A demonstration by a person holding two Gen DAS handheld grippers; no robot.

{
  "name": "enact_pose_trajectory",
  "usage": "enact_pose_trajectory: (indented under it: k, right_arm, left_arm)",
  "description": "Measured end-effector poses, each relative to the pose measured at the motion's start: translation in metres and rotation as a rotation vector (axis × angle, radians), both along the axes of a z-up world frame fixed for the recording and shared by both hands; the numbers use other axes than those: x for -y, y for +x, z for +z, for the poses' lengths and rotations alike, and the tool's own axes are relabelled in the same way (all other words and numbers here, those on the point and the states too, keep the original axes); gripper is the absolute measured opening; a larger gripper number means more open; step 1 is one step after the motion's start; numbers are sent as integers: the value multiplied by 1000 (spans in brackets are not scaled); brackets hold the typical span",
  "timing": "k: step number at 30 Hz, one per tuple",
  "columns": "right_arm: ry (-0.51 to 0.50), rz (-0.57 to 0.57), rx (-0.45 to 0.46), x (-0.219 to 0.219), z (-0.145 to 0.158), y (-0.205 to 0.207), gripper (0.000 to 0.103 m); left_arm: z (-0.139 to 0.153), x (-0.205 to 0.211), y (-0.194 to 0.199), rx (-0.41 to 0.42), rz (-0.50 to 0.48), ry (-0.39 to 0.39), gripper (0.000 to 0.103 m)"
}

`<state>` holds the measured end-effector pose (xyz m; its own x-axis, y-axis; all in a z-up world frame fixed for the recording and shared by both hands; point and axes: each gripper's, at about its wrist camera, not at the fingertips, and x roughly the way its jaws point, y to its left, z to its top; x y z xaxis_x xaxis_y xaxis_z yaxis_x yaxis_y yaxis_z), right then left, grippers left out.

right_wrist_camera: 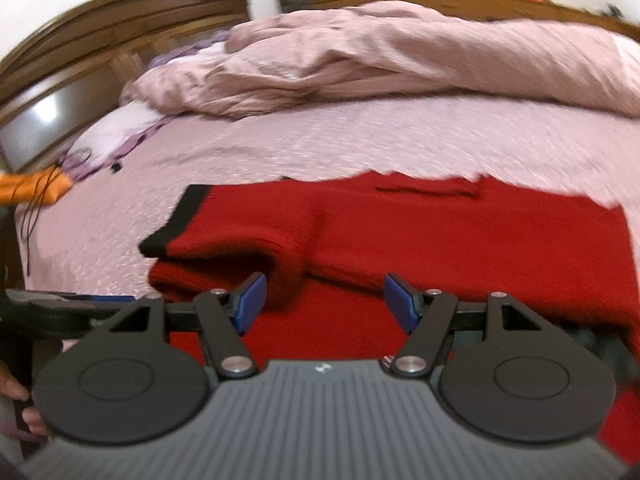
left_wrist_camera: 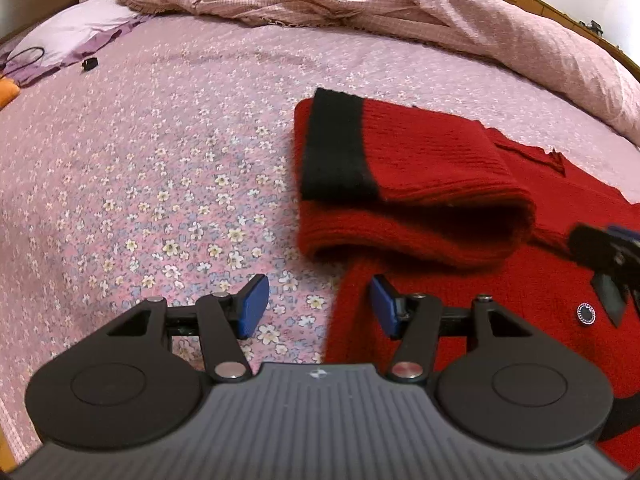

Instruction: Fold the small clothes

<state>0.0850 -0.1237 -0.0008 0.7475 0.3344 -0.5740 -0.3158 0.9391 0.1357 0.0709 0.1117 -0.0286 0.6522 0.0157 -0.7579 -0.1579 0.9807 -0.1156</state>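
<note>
A red knit sweater [left_wrist_camera: 460,264] lies flat on the bed [left_wrist_camera: 160,160], toward its near right part in the left wrist view. One sleeve [left_wrist_camera: 420,168] is folded back across the body, forming a thick roll with a rounded, open fold along its near edge. The sleeve ends in a broad black cuff [left_wrist_camera: 336,148] that points to the far left. The knit is ribbed, with fine parallel ridges running along the sleeve, and looks soft and heavy. A small round button [left_wrist_camera: 586,314] with a pale beaded rim sits on the body near the right edge.

The left gripper [left_wrist_camera: 318,306] hovers above the sweater's left edge, its jaws wide apart and holding nothing; its left blue pad is over the sheet, its right one over the red knit. The right gripper [right_wrist_camera: 324,302] hangs over the sweater's near part with jaws also spread wide and empty, the folded sleeve [right_wrist_camera: 248,240] just beyond its left pad. This view is blurred.

The sheet is pinkish with a small floral print and a quilted texture. A rumpled pink blanket [left_wrist_camera: 360,4] is heaped along the far side. A lilac pillow [left_wrist_camera: 76,28] lies at the far left, with a wooden headboard [right_wrist_camera: 100,40] behind it.
</note>
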Motion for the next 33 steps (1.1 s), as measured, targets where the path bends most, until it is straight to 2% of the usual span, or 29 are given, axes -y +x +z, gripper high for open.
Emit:
enact_pose_trajectory:
  k: [4, 12, 19, 20, 22, 24, 33]
  right_arm:
    - [-79, 75, 33, -33, 3, 16, 67]
    - [-258, 137, 32, -72, -13, 41, 67]
    - [-355, 181, 104, -94, -22, 45, 66]
    - [-356, 181, 115, -95, -22, 45, 64]
    - [-355, 161, 127, -92, -19, 46, 32]
    - [-334, 128, 131, -85, -14, 49, 19]
    - [-276, -60, 238, -27, 23, 48, 15]
  left_arm:
    - [-3, 0, 2, -1, -3, -4, 62]
    - [-6, -3, 3, 2, -5, -18, 62]
    - [-7, -1, 3, 7, -4, -11, 62]
    - [-7, -1, 3, 8, -4, -10, 62]
    - [-7, -1, 3, 10, -3, -9, 62]
    - [-7, -1, 5, 11, 0, -9, 62]
    - [-7, 3, 11, 11, -3, 21, 62]
